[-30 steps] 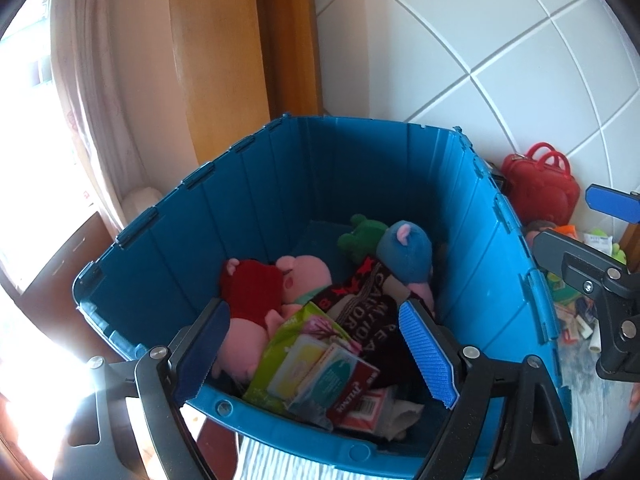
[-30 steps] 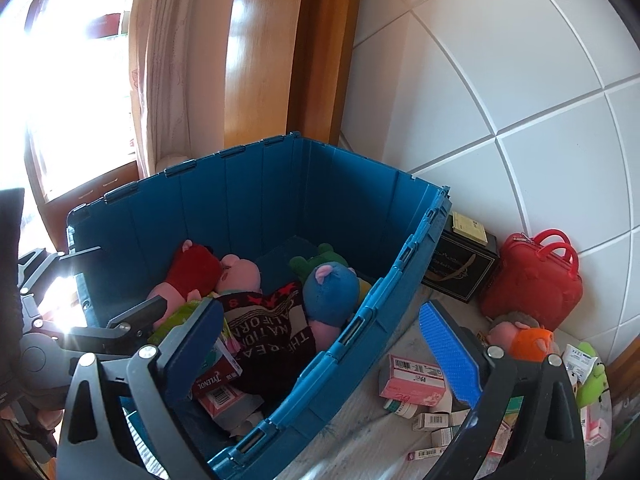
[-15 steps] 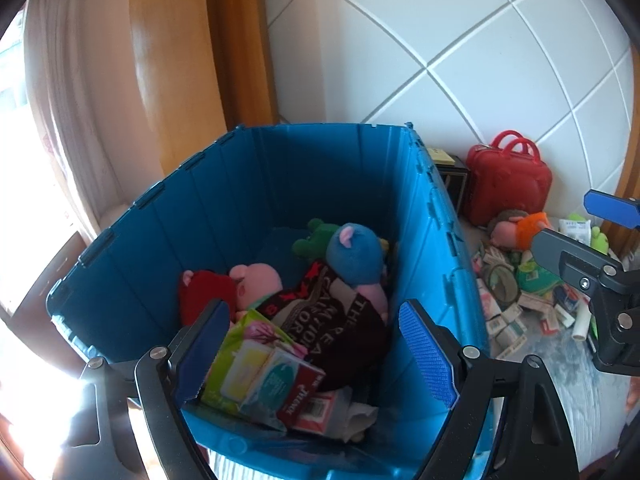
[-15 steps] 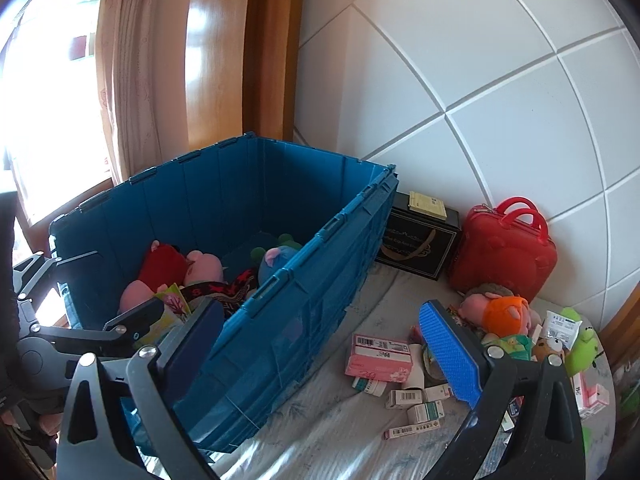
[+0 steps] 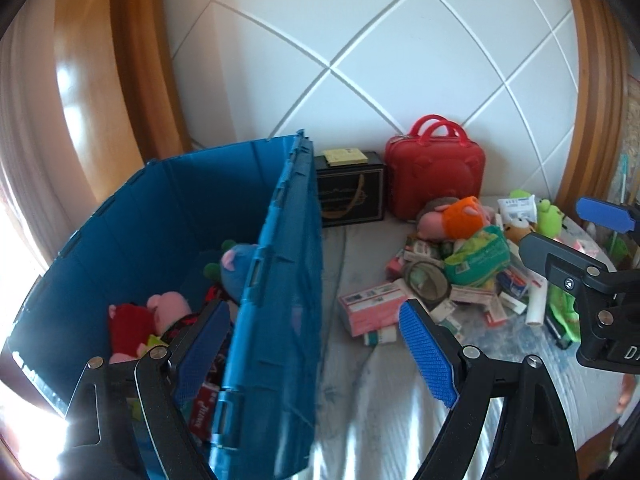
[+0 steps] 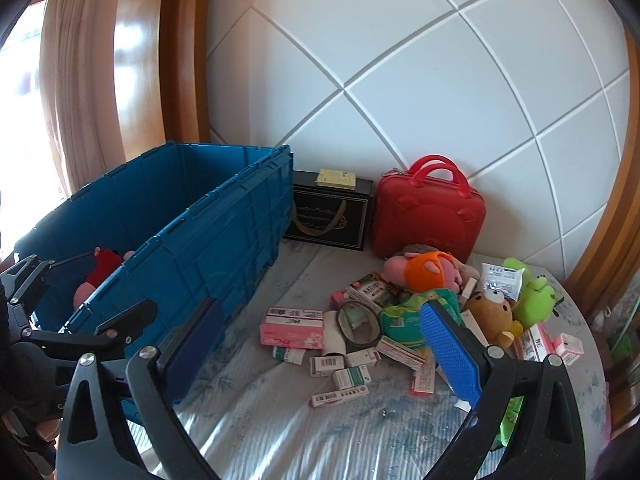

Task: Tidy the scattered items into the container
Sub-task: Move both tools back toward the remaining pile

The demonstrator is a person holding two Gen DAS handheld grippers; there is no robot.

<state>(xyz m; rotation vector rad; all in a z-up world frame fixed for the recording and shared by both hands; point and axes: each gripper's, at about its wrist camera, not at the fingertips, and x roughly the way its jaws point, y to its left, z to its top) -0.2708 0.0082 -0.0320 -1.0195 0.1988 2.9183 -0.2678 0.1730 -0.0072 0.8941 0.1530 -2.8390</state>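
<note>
A blue plastic crate (image 5: 280, 280) (image 6: 224, 240) stands at the left on the bed and holds plush toys (image 5: 160, 312) and packets. A heap of scattered items lies to its right: a pink box (image 6: 292, 326) (image 5: 372, 308), a tape roll (image 6: 358, 324), small medicine boxes (image 6: 352, 376), a green pack (image 5: 476, 258), an orange-and-pink plush (image 6: 424, 274), a brown bear (image 6: 490, 314) and a green frog (image 6: 528, 294). My left gripper (image 5: 316, 356) is open and empty, straddling the crate's right wall. My right gripper (image 6: 320, 356) is open and empty above the bed, near the heap.
A black gift box (image 6: 330, 214) with a yellow pad on it and a red carry case (image 6: 428, 210) stand against the white padded headboard (image 6: 400, 80). A wooden frame and a curtain (image 6: 80, 80) are behind the crate. The pale bedsheet (image 6: 280, 432) lies below both grippers.
Both grippers have swung right, from over the crate's inside toward the heap on the bed. Both stay open and empty.
</note>
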